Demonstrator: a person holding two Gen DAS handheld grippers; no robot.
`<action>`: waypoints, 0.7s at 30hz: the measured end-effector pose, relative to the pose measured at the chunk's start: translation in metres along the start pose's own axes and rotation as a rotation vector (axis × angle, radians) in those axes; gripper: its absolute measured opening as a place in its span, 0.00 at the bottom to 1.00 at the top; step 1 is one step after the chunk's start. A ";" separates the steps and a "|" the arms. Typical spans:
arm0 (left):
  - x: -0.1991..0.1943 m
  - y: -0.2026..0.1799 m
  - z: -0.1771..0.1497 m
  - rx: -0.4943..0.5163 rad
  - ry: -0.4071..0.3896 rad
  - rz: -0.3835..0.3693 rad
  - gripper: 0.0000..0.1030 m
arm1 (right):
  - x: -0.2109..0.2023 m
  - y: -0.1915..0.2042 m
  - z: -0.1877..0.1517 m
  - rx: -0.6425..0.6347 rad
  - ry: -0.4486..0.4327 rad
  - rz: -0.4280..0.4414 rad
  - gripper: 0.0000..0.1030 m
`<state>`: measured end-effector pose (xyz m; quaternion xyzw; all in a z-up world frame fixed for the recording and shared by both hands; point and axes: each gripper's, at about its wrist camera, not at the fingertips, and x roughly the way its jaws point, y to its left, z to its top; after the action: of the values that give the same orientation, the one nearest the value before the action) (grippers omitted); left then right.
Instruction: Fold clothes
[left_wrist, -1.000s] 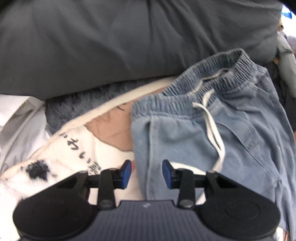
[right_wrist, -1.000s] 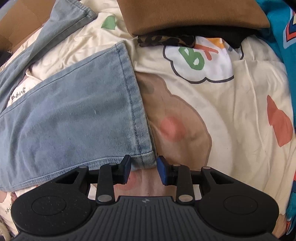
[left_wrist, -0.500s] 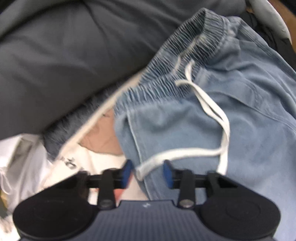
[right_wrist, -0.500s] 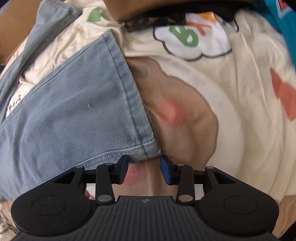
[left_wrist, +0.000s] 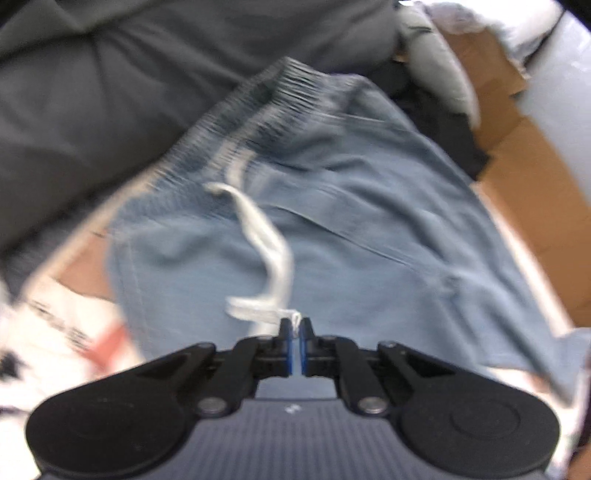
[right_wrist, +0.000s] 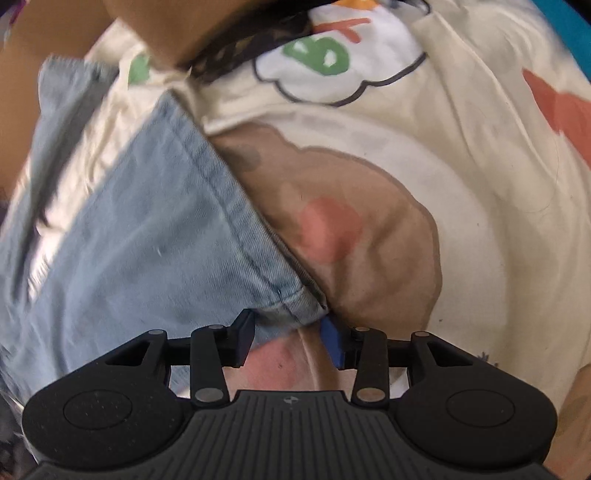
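On a cartoon-print bedsheet (right_wrist: 461, 155) lie denim drawstring trousers (left_wrist: 351, 240) — left gripper (left_wrist: 294, 341) pinches the drawstring (left_wrist: 271, 236); right gripper (right_wrist: 288, 338), fingers spread, straddles the leg hem (right_wrist: 291, 295) — probably gripping to fold; next, clamp the hem.

Showing a green letter "B" (right_wrist: 319, 55) inside a white cloud outline on the cream sheet (right_wrist: 480, 155), near its top edge, with an orange mark beside it too cut off to read. Showing dark print (left_wrist: 55, 321) at the sheet's left edge, blurred beyond reading.
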<state>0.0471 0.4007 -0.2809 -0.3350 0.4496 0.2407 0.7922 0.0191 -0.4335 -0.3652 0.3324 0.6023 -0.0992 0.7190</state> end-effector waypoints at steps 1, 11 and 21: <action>0.003 -0.005 -0.004 -0.008 0.012 -0.029 0.04 | -0.001 -0.001 0.000 0.004 -0.007 0.007 0.41; 0.033 -0.034 -0.031 0.005 0.095 -0.121 0.18 | -0.025 -0.001 0.001 -0.014 -0.054 0.024 0.10; -0.002 0.022 -0.028 -0.100 -0.033 0.112 0.52 | -0.064 0.031 -0.002 -0.054 -0.077 -0.108 0.07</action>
<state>0.0154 0.3943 -0.2965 -0.3444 0.4420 0.3121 0.7672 0.0183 -0.4256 -0.2946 0.2758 0.5938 -0.1343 0.7439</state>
